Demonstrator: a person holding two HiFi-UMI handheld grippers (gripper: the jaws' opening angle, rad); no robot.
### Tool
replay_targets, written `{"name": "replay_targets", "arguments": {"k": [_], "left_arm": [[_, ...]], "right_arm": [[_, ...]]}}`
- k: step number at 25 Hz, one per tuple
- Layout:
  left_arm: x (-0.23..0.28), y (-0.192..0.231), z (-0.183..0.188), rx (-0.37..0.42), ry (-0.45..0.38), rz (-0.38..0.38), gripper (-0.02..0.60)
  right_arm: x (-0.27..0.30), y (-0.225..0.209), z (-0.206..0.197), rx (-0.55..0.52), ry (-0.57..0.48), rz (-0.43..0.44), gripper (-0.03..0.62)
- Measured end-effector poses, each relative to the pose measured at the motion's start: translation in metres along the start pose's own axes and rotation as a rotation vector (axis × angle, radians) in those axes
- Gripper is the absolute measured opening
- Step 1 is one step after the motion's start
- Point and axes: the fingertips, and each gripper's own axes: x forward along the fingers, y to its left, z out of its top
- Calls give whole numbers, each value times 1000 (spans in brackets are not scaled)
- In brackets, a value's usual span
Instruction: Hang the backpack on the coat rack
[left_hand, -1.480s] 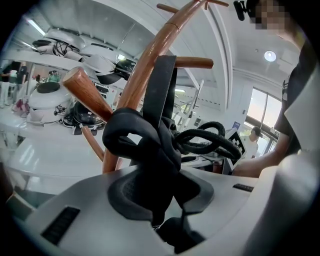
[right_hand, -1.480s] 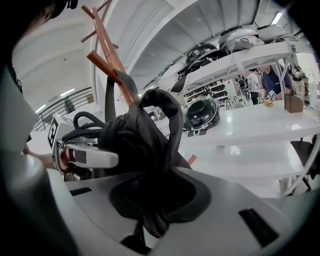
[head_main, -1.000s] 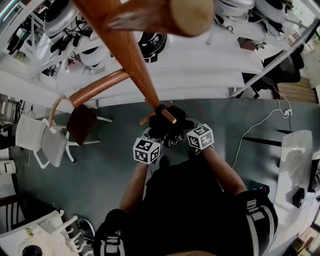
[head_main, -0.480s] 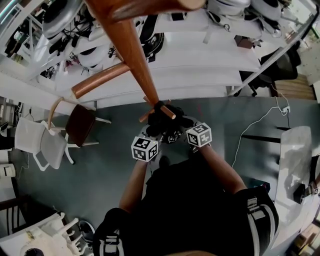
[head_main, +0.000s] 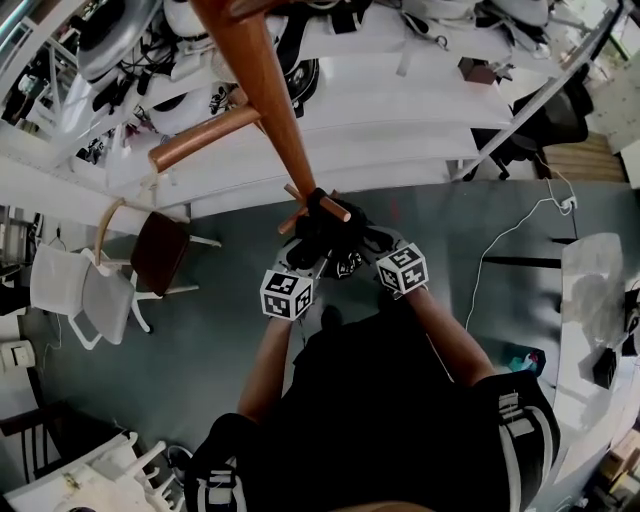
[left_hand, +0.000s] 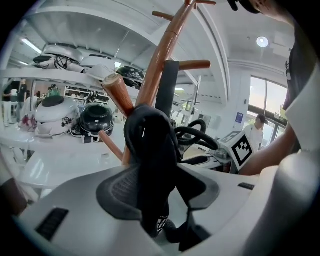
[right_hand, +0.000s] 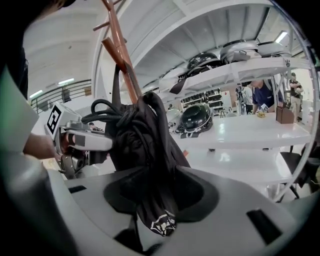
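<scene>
Fabric of the soft black backpack (left_hand: 150, 150) fills the slot of your left gripper (left_hand: 160, 202), the grey hand-held one with a marker cube. Its jaws have just been opening and now stand wide, with a gap beside the cloth. This reads as a release, not a carry. In the head view the left gripper (head_main: 305, 262) noses in at the bag's left flank.

Centre: the backpack (head_main: 325, 235) is bunched against the pole of the reddish-brown turned-wood coat rack (head_main: 262, 90), level with its short pegs. A flat black strap (left_hand: 170, 85) runs straight up to a wooden peg (left_hand: 194, 64). It looks taut, so I judge it already bears the weight, which is why the bag hangs with both grips slack. I can't confirm a full loop over the peg.

Right: your right gripper (right_hand: 162, 200), a matching grey, mirrors the left. Its jaws have likewise just been opening and are spread wide. A hanging fold with a white logo (right_hand: 161, 223) sits loose between them. Flanking both sides suits steadying the bag as the strap seats. Back out straight, since the folds could snag.
</scene>
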Motion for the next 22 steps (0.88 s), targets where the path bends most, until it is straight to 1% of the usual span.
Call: {"name": "replay_targets", "arguments": {"k": [3,5,8,10,12,14,15,17,19,22], "left_arm": [[-13,3,-5,41,13,18,201],[-23,3,-8,37,7,9,201],[-36,-2,-12,30,-10,-21,193],[-43,-7,-16,32,-18,-39,169],[-49,-11,-22,35,-12,-56,162],[-55,-16,-29,62,-4,-76,137],[-59,-20,-30,86,-5,-88,112],[-66,-28,-31,131,-16,-109,50],[-73,-34,-32,145,-27,-131,38],[-81,-40,-38,145,-25,-152,35]], "right_arm": [[-11,3,-9,7,-4,-35,181],[-18,8,-18,17,0,-51,180],[-27,18,-29,36,-3,-70,159],[-33,26,-33,52,-19,-86,133],[-37,34,-36,68,-37,-104,127],[-42,43,-37,76,-60,-117,101],[-46,48,-37,75,-71,-122,90],[-53,58,-35,71,-91,-127,15],[-59,70,-31,56,-113,-127,15],[-68,88,-31,-14,-118,-136,15]]}}
